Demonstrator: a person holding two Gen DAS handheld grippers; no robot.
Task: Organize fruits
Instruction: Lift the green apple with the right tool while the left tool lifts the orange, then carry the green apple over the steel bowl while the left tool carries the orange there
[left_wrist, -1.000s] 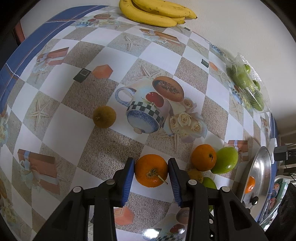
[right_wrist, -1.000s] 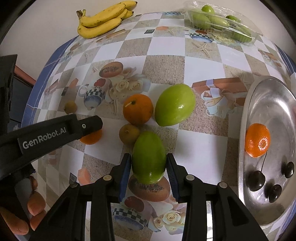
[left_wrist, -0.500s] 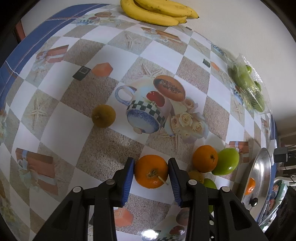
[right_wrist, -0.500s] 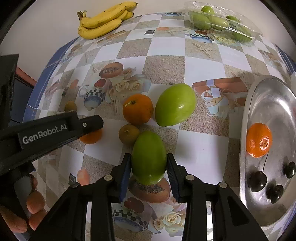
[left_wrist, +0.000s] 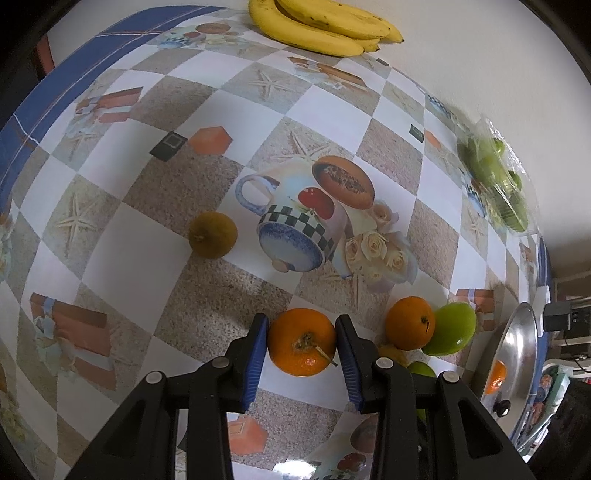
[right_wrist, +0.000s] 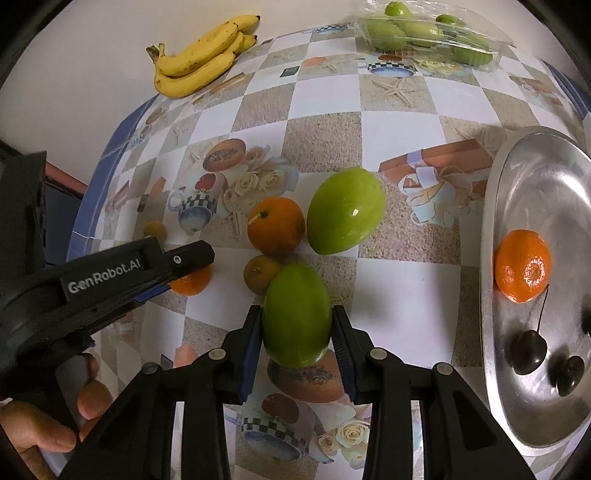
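Landmark: the steel tray (right_wrist: 495, 221) at the counter's (right_wrist: 406, 288) right edge.

Item 1. My left gripper (left_wrist: 301, 347): fingers (left_wrist: 255, 350) clenched on an orange (left_wrist: 302, 347), a blue pad touching each flank, stem end facing the camera. This fruit is the farthest of the cluster from the tray.

Item 2. My right gripper (right_wrist: 297, 334): fingers (right_wrist: 251, 339) grasping a green mango (right_wrist: 296, 315) lengthwise, pads pressed on both sides. It sits left of the tray, with bare counter between.

Item 3. 2nd green mango (right_wrist: 345, 210): loose on the counter, left of the tray and beyond the held one, touching a 2nd orange (right_wrist: 276, 225) on the side away from the tray.

Item 4. Small brown fruit (right_wrist: 260, 273): just beside the held mango, on its side away from the tray, under the 2nd orange.

Item 5. Another small brown fruit (left_wrist: 212, 234): alone, well apart from the tray, beyond my left gripper.

Item 6. On the tray: 1 mandarin (right_wrist: 522, 271) and dark cherries (right_wrist: 528, 350).

Item 7. Bananas (right_wrist: 201, 55): far back corner, well apart from the tray.

Item 8. Clear pack of green fruit (right_wrist: 424, 33): far edge, beyond the tray.
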